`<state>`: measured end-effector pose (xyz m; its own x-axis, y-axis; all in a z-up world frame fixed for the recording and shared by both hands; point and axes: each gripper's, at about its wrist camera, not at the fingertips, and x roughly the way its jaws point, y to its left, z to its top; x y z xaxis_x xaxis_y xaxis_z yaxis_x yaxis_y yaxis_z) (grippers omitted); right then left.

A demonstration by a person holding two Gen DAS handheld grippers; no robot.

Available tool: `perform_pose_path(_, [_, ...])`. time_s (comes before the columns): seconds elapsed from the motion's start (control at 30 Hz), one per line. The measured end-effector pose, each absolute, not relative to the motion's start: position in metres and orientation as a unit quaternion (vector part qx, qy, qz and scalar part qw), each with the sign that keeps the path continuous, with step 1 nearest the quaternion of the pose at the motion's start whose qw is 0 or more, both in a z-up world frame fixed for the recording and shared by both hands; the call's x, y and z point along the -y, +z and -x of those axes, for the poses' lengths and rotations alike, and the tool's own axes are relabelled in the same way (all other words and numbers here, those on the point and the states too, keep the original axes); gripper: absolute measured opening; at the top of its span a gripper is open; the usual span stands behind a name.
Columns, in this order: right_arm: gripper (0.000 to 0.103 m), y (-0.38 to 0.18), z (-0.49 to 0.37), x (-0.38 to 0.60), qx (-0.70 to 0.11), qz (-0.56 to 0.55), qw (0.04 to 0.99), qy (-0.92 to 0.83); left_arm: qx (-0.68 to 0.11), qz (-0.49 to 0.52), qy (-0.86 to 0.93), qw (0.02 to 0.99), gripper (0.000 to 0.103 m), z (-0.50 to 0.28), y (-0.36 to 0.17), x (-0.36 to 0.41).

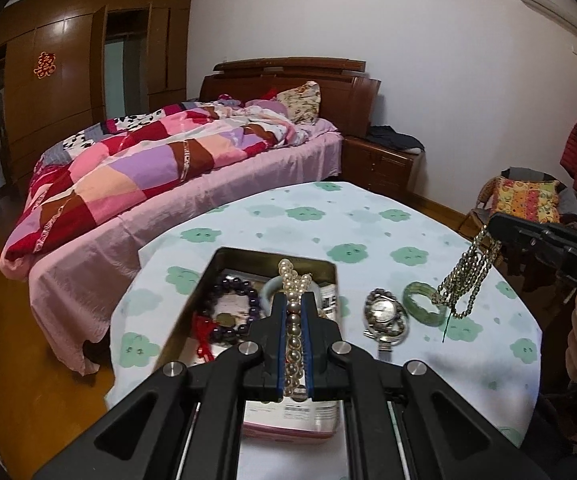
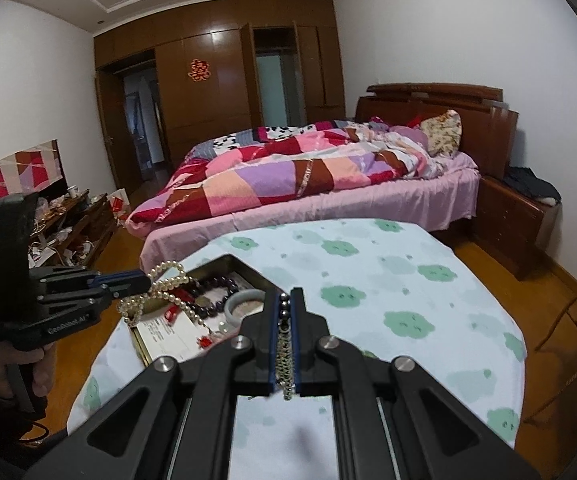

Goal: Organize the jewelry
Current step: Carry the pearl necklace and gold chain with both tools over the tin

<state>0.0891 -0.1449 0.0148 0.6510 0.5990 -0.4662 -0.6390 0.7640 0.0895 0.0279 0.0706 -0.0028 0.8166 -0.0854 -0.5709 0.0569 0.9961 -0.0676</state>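
Observation:
My left gripper (image 1: 294, 300) is shut on a white pearl necklace (image 1: 293, 280) and holds it over an open metal tin (image 1: 192, 304). The tin holds a dark purple bead bracelet (image 1: 244, 308) with a red tassel (image 1: 202, 338), a pale bangle and papers. My right gripper (image 2: 284, 300) is shut on a silver bead chain (image 2: 284, 356), which hangs in loops (image 1: 468, 276) above the table. A wristwatch (image 1: 384, 314) and a green jade bangle (image 1: 424, 302) lie on the tablecloth right of the tin. The right wrist view shows the left gripper (image 2: 146, 280) with the pearls (image 2: 160, 284) over the tin (image 2: 224, 264).
The table carries a white cloth with green flowers (image 1: 348, 252). A bed with a patchwork quilt (image 1: 148, 160) stands beyond it, a wooden nightstand (image 1: 384, 164) at its head. A chair with a yellow cushion (image 1: 524, 200) is at the right, a cluttered low cabinet (image 2: 68, 224) at the left.

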Motion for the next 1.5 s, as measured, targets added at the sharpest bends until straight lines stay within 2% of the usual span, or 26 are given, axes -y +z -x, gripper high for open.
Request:
perform_pose_path(0.6, [0.007,0.027,-0.095,0.073,-0.220,0.076,0.885,0.404,-0.324,0.035,0.009,0.945,0.006,-0.042,-0.020,-0.106])
perform_pose_path(1.5, [0.007,-0.016,-0.102,0.023,-0.270,0.086,0.859,0.427,-0.355,0.046,0.027,0.933,0.006,-0.056,-0.045,-0.123])
